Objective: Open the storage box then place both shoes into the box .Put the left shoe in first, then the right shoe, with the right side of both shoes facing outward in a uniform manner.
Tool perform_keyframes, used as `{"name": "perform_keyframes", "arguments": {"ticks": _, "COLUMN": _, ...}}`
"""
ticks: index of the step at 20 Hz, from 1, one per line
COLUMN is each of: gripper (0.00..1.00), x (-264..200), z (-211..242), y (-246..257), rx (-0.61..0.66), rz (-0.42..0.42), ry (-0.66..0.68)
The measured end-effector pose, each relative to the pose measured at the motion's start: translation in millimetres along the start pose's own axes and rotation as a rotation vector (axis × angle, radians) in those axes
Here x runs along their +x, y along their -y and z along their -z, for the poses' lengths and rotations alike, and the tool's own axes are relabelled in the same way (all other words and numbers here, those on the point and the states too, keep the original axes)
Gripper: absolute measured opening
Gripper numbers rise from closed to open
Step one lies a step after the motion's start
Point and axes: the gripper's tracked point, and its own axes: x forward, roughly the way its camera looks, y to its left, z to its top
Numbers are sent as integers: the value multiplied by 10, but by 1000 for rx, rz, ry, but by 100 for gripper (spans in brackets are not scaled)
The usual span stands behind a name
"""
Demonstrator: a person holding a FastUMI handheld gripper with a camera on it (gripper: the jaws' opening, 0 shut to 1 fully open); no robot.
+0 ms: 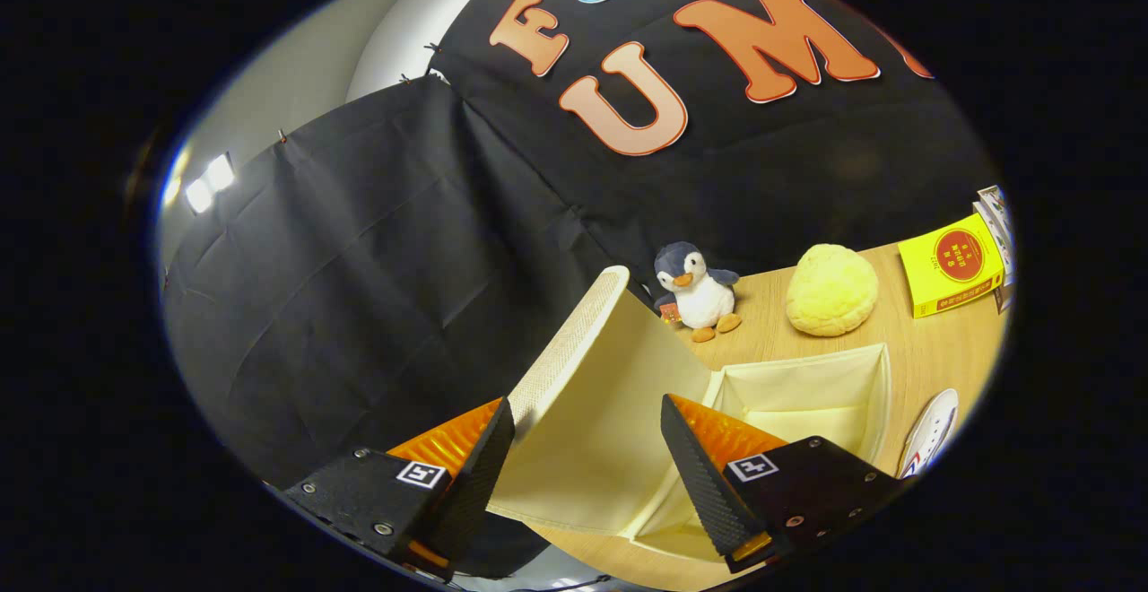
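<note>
The cream fabric storage box (861,377) sits on the wooden table with its inside showing and nothing in it. Its lid (601,395) is swung up and stands between my fingers, cream lining facing me, with its woven edge right by the left fingertip (498,435). My gripper (587,404) is open, its fingers wide apart on either side of the lid; I cannot tell whether the left one touches it. A white shoe (933,430) with red and blue marks lies on the table just right of the box, partly cut off.
Beyond the box, a penguin plush (698,291) and a round yellow plush (831,290) rest on the wooden table (933,350) near the black cloth wall. A yellow book (951,274) stands at the far right with other printed items beside it.
</note>
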Motion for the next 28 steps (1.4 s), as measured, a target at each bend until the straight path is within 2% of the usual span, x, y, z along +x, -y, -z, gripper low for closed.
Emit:
{"name": "perform_keyframes", "arguments": {"ticks": 6, "gripper": 98, "x": -41, "z": -254, "y": -266, "rx": -38, "rz": -41, "ry": 33}}
{"name": "perform_keyframes", "arguments": {"ticks": 8, "gripper": 98, "x": -113, "z": -313, "y": -165, "rx": -68, "rz": -15, "ry": 51}}
{"name": "perform_keyframes", "arguments": {"ticks": 13, "gripper": 98, "x": -476, "z": -360, "y": 628, "rx": -122, "rz": 161, "ry": 117}}
{"name": "perform_keyframes", "arguments": {"ticks": 18, "gripper": 98, "x": -1152, "z": -287, "y": 1938, "rx": -163, "rz": 478, "ry": 194}}
{"name": "perform_keyframes", "arguments": {"ticks": 20, "gripper": 98, "x": -1421, "z": -151, "y": 2363, "rx": -146, "rz": 568, "ry": 192}}
{"name": "perform_keyframes", "arguments": {"ticks": 25, "gripper": 98, "x": -1889, "z": 342, "y": 3123, "rx": -63, "rz": 716, "ry": 148}}
{"name": "perform_keyframes", "arguments": {"ticks": 28, "gripper": 98, "x": -2026, "z": 597, "y": 3389, "rx": -49, "rz": 769, "ry": 112}}
